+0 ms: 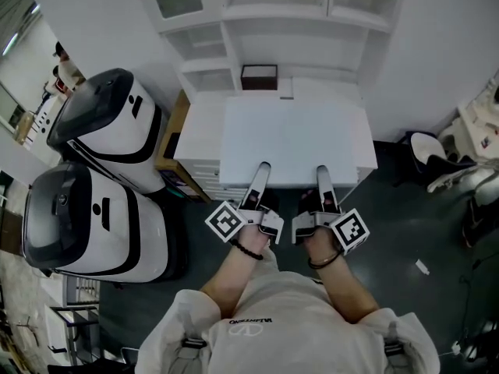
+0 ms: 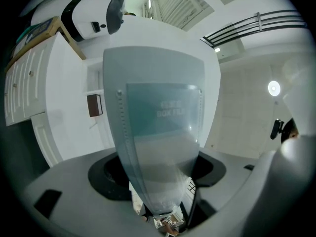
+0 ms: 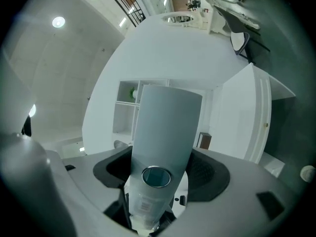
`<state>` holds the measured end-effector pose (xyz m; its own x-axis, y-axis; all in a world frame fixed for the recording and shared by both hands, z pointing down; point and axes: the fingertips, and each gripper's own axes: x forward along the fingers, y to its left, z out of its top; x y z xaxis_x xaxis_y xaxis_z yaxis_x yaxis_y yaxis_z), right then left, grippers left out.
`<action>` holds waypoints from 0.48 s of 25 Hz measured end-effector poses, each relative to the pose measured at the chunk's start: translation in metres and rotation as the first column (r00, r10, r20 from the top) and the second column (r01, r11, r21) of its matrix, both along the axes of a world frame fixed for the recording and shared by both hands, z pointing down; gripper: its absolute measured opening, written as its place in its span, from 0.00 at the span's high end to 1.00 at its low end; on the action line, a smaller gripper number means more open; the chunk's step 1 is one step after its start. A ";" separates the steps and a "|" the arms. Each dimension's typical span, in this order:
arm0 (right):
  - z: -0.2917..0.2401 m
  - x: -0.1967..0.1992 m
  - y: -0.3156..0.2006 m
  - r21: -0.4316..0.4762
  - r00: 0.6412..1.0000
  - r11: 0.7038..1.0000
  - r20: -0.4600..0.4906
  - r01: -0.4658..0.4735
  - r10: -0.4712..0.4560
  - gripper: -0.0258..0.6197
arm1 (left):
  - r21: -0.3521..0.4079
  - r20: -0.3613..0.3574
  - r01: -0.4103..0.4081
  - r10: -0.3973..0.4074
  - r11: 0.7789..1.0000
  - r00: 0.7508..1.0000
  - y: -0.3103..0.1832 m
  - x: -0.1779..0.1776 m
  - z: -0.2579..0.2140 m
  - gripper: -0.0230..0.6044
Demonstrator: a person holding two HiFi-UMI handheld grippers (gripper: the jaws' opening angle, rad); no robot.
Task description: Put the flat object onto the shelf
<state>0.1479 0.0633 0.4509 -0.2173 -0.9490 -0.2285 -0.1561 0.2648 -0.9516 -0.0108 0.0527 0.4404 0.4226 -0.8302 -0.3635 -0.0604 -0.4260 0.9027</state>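
Holding the flat white file (image 1: 288,142) level w/ both grippers, right in front of the shelf unit (image 1: 273,22).
Your left gripper (image 1: 263,170) & right gripper (image 1: 321,174) sit side by side, each clamped on its near edge, jaws wide round it. Far edge is near the brown box (image 1: 259,76) on a lower shelf, file not on the shelf yet.
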 end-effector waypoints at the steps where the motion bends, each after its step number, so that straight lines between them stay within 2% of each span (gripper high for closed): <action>1: -0.001 -0.001 -0.009 0.002 1.000 1.000 -0.002 -0.004 0.004 0.46 | 0.001 -0.002 -0.003 0.003 1.000 1.000 -0.009 -0.001 0.000 0.45; 12: -0.016 -0.025 -0.124 0.026 0.998 0.999 -0.042 -0.047 0.048 0.46 | 0.019 -0.035 -0.041 0.042 0.999 0.999 -0.131 -0.026 -0.009 0.45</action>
